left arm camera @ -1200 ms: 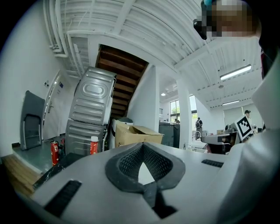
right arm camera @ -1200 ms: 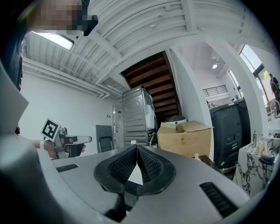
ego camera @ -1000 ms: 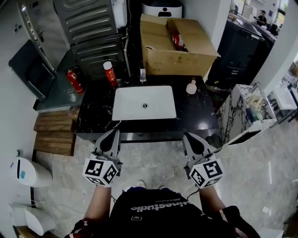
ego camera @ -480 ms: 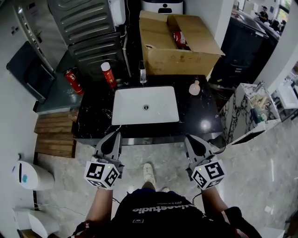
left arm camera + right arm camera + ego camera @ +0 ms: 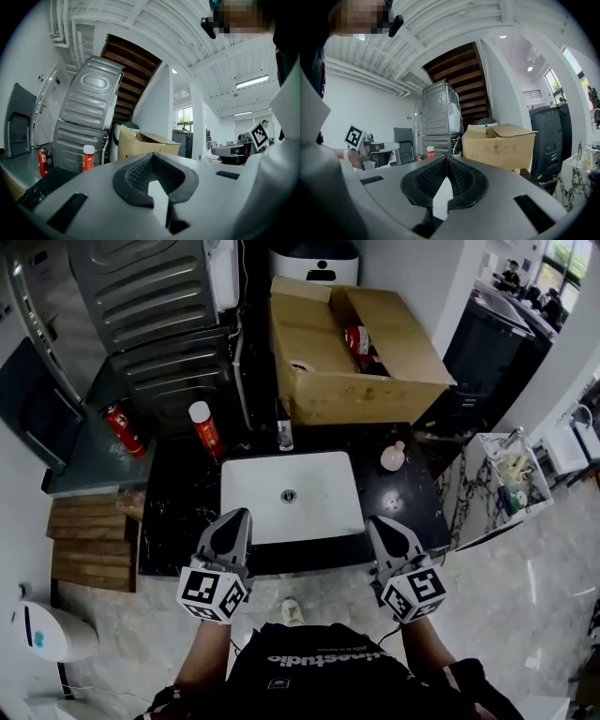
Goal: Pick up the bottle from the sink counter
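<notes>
1. The sink counter (image 5: 183, 502) is black with pale flecked veining; its basin (image 5: 319, 507) is plain white.
2. The red bottle (image 5: 203, 430) has a white cap.
3. The small bottle (image 5: 393, 456) is pale pink.
4. The cardboard box (image 5: 375, 385) is tan brown, with something red inside.
5. The left gripper (image 5: 239, 515) and right gripper (image 5: 377, 521) are grey with black ribbed pads (image 5: 140, 174); their cubes are white with black square markers.
6. The fire extinguisher (image 5: 123, 427) is red.
7. The wooden pallet (image 5: 89, 540) is brown.
8. The floor (image 5: 525, 615) is pale grey marbled stone.
9. The person's top (image 5: 319, 676) is black with white lettering.
</notes>
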Motion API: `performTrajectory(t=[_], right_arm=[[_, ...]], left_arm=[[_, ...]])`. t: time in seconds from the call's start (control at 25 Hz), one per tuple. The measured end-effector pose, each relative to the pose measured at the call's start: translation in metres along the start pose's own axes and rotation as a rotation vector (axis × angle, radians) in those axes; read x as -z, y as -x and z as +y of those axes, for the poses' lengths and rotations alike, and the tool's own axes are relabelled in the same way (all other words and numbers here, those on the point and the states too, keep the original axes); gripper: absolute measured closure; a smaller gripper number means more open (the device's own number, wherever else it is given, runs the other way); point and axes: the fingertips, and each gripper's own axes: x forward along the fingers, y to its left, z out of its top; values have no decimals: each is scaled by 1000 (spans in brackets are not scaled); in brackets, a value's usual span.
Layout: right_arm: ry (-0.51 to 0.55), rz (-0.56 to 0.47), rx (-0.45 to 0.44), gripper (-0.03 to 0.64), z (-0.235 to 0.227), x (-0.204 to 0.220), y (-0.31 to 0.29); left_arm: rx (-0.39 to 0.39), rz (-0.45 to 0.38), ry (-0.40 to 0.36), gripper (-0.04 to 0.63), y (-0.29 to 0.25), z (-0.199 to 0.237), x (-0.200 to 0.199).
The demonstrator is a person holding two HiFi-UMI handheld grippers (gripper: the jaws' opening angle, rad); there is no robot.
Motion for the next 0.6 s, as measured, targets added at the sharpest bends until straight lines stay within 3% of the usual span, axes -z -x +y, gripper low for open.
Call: performTrajectory(t=[0.28, 0.6], right_arm=[[11, 12, 42, 577, -15, -8, -44], [11, 23, 58, 577, -44, -6, -78]], left_arm=[[22, -3, 25, 581, -44, 39, 0], [44, -3, 38, 581, -87, 46, 5]])
